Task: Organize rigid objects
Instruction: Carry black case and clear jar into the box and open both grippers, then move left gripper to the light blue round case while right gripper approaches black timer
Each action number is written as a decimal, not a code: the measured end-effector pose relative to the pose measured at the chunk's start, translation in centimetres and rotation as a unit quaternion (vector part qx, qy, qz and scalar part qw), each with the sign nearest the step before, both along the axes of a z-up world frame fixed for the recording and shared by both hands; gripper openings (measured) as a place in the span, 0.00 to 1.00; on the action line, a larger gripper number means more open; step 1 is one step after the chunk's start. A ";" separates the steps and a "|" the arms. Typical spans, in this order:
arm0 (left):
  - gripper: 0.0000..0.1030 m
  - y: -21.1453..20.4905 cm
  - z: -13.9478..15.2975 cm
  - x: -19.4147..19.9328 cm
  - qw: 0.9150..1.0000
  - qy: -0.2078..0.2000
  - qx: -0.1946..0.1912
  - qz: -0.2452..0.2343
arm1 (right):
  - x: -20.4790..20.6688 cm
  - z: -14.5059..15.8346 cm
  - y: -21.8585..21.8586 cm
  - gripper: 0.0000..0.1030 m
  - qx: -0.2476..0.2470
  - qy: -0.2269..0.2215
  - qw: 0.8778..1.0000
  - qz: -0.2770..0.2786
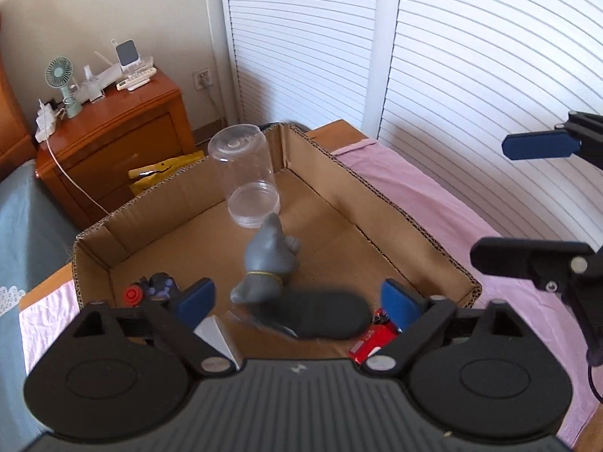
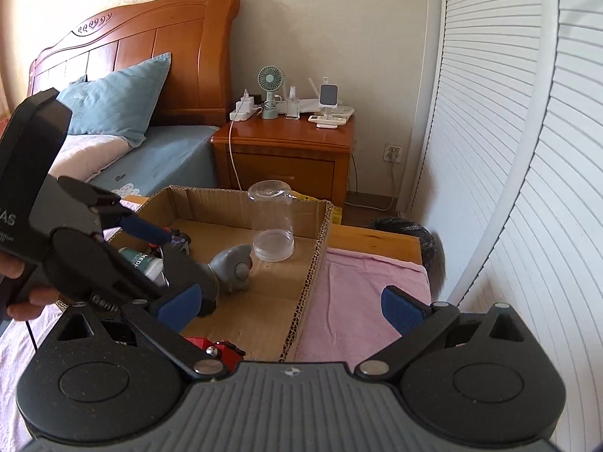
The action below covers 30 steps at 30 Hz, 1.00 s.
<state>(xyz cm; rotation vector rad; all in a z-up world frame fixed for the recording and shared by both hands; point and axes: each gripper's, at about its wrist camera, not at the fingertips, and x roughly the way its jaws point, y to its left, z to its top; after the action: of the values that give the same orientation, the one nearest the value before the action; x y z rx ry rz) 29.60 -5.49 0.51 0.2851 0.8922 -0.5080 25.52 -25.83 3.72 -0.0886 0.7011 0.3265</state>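
A cardboard box (image 1: 377, 222) is seen open-topped on a pink cloth (image 1: 433, 196) and is taken as the landmark. Inside the box, near its far wall, a clear plastic jar (image 1: 247, 177) is stood upside down. Just in front of the jar, near the box middle, a grey figurine (image 1: 269, 260) is seen on a black base (image 1: 320, 314), blurred. At the box's near left corner a dark toy with a red cap (image 1: 150, 288) is lodged; at its near right corner a red toy (image 1: 371, 341) is partly hidden. A white-green bottle (image 2: 145, 261) is seen in the box in the right wrist view, with letters "MEDI" readable, the rest cut off. The left gripper (image 1: 297, 297) is held spread wide over the box's near edge, nothing gripped. The right gripper (image 2: 290, 309) is held wide open over the box's right wall, empty. Partial letters "AS" are read on the left gripper body. Behind the box a wooden nightstand (image 2: 286, 150) with a green fan (image 2: 270, 88) is seen.
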 end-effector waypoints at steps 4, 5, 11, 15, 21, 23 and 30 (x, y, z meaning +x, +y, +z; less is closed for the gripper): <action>0.95 0.1 0.6 -1.0 1.000 -0.011 0.010 0.012 | -0.7 0.2 -0.2 1.00 0.003 -0.002 1.000 -0.003; 0.95 0.1 0.8 -1.4 1.000 -0.013 0.010 0.014 | -0.9 0.3 -0.2 1.00 0.002 -0.003 1.000 -0.002; 0.95 1.2 2.6 -4.0 0.999 -0.032 0.012 0.030 | -2.4 0.4 -0.1 1.00 -0.002 0.002 1.000 -0.010; 0.95 2.2 3.7 -6.2 0.998 -0.047 0.012 0.041 | -4.0 0.4 -0.2 1.00 -0.001 0.005 1.000 -0.016; 0.95 3.6 4.3 -10.0 0.996 -0.058 0.017 0.060 | -6.6 -0.2 0.0 1.00 0.008 0.021 1.000 -0.021; 0.95 4.3 4.2 -11.2 0.995 -0.062 0.014 0.073 | -7.3 -0.5 0.0 1.00 0.010 0.029 0.999 -0.024; 0.96 6.3 4.2 -14.7 0.991 -0.064 -0.001 0.117 | -9.2 -0.6 0.4 1.00 0.026 0.040 0.998 -0.037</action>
<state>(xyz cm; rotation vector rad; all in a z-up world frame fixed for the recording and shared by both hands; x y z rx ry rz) 14.91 0.77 4.74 0.2064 0.7881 -0.2701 16.33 -25.46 3.09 -0.0005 0.7724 0.2775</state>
